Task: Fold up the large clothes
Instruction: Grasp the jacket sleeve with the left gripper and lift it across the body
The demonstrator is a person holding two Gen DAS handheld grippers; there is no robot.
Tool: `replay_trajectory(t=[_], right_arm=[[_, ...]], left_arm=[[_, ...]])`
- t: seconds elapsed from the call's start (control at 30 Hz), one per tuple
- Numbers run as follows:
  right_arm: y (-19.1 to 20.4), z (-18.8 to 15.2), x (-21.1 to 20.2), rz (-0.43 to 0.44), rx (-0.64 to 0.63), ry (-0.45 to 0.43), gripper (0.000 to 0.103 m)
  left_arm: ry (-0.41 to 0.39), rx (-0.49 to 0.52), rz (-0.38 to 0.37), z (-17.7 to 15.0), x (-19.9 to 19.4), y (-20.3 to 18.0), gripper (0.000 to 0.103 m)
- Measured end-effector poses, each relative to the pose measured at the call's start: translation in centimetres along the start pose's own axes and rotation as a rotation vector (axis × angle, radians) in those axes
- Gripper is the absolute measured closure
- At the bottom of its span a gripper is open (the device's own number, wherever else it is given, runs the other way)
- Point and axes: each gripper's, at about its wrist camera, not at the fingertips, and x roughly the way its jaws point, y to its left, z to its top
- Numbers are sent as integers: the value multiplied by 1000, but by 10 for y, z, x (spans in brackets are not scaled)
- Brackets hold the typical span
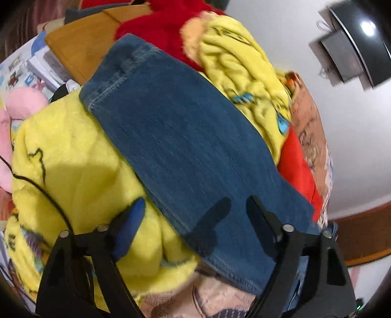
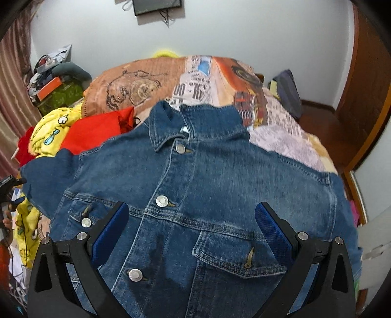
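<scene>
The denim jacket [image 2: 195,195] lies front up on the printed bedspread [image 2: 281,137], collar toward twelve o'clock, its sleeve [image 1: 185,146] stretched over a yellow plush blanket [image 1: 73,159] toward eleven o'clock. The left gripper [image 1: 193,215] hangs released over the sleeve's near end. The right gripper [image 2: 191,215] hangs released above the chest pockets, clasping nothing.

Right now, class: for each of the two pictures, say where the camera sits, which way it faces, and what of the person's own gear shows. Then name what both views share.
Left wrist: sits on the left gripper, facing down along its open fingers at a denim sleeve lying across a yellow plush blanket.
Right wrist: sits on the right gripper, open, facing down over the denim jacket front, collar away, on the printed bedspread.
Shared: the jacket, yellow blanket, red cloth, wall screen.
</scene>
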Motion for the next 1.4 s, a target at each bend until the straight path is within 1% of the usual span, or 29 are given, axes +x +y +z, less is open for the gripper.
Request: replay_trajectory(t=[0.07, 0.1, 0.13, 0.17, 0.2, 0.23, 0.27, 0.3, 0.33, 0.37, 0.4, 0.43, 0.47, 0.57, 0.67, 0.73, 0.83, 0.87, 0.93, 0.97, 1.03, 1.1, 1.17, 1.2, 1.3, 1.4], right_arm=[[-2, 0, 3, 5, 10, 10, 1], [-3, 0, 4, 5, 12, 13, 1], [-3, 0, 5, 3, 13, 15, 1], [-3, 0, 5, 1, 14, 17, 0], [-4, 1, 5, 1, 15, 17, 0], [-4, 1, 4, 1, 16, 16, 0], [-4, 1, 4, -1, 16, 18, 0], [-5, 2, 2, -1, 16, 16, 0], [-5, 3, 1, 0, 15, 12, 1], [-5, 3, -1, 0, 14, 9, 1], [-5, 3, -2, -1, 12, 5, 0], [-5, 3, -5, -1, 10, 0, 1], [-6, 4, -7, -1, 7, -3, 1], [-7, 5, -17, -1, 0, -25, 1], [-11, 7, -28, -3, 0, -54, 0], [-15, 8, -35, 1, 5, -73, 0], [-20, 9, -42, 2, 11, -91, 0], [-23, 8, -44, 4, 13, -95, 0], [-28, 8, -46, 8, 20, -99, 0], [-31, 7, -47, 10, 23, -98, 0], [-38, 7, -49, 20, 31, -98, 0], [-42, 5, -51, 23, 31, -99, 0], [-46, 2, -54, 20, 25, -101, 0], [-48, 1, -55, 15, 18, -103, 0], [-54, -4, -58, 2, 4, -104, 0], [-62, -9, -57, -4, 3, -91, 0]], left_arm=[[-24, -15, 16, 8, 2, 6, 33], [-29, -19, 31, 10, 2, 7, 42], [-35, -19, 45, 13, 4, 7, 48], [-39, -16, 49, 14, 4, 7, 52], [-49, -10, 61, 16, 3, 6, 61], [-57, 2, 82, 17, 1, 2, 71], [-65, 23, 101, 17, -2, -3, 75], [-77, 50, 127, 16, -6, -10, 82], [-97, 93, 169, 15, -11, -20, 89], [-111, 123, 191, 14, -15, -26, 91], [-138, 181, 226, 11, -24, -42, 92], [-151, 209, 241, 9, -29, -49, 94], [-178, 259, 248, 6, -40, -66, 95], [-251, 351, 226, -1, -70, -106, 95], [-318, 437, 177, -14, -98, -145, 95], [-373, 518, 125, -31, -121, -182, 95], [-401, 591, 32, -52, -136, -230, 95], [-402, 604, 12, -57, -135, -242, 96], [-379, 641, -64, -76, -135, -275, 96], [-366, 655, -88, -83, -133, -287, 96], [-339, 710, -138, -109, -125, -319, 96], [-309, 765, -158, -135, -116, -344, 96], [-269, 806, -177, -158, -104, -361, 96], [-233, 837, -186, -175, -93, -372, 96], [-147, 912, -188, -219, -66, -390, 96], [-37, 977, -174, -262, -37, -396, 97]])
